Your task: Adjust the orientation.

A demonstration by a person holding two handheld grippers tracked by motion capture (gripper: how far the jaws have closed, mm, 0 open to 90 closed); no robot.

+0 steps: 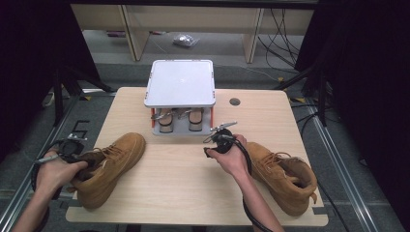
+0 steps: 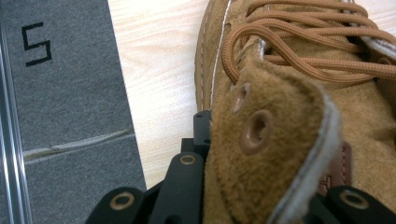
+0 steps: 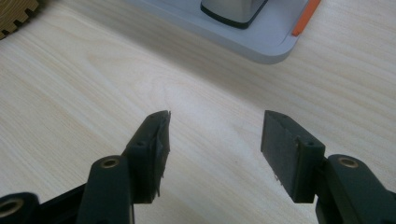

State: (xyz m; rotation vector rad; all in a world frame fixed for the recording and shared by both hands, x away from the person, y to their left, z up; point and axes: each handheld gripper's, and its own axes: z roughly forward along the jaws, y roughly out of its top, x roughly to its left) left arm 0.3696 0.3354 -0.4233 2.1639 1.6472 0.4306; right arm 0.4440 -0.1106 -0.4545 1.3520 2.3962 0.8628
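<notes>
Left gripper [image 1: 72, 153] clamped on collar of left boot [image 1: 113, 162], at near-left of grey rack [image 1: 180, 83]. Fingers [image 2: 184, 177] black, hard plastic with brass rivets, pinching fuzzy tan suede flap; one finger outside flap, the other hidden behind it. Suede nap coarse, two round metal eyelets in flap, pale stitched edge trim, small brown leather tab just beside flap. Thick round woven laces, same tan, crossing above flap. Boot ankle-high, rounded toe pointing toward rack, lying on table [image 1: 193, 183].

Right gripper [image 1: 220, 140] held just in front of rack's near-right corner, fingers [image 3: 152, 154] spread wide, nothing between, only bare wood grain under them. Flat rectangular black pads, slightly frayed at edges. Rack corner [image 3: 266, 44] smooth grey plastic, rounded, with orange strip and a metal post base.

Right boot [image 1: 285, 176] near-right of rack, same tan suede, lying angled, collar toward table's near edge, untouched, behind the right forearm.

Rack: flat light-grey square top, orange posts, notched plywood pieces [image 1: 166, 121] underneath. Table pale laminate, light wood pattern, round cable hole [image 1: 235, 101] right of rack. Grey carpet floor [image 2: 70, 107] left of table, black mark on it.
</notes>
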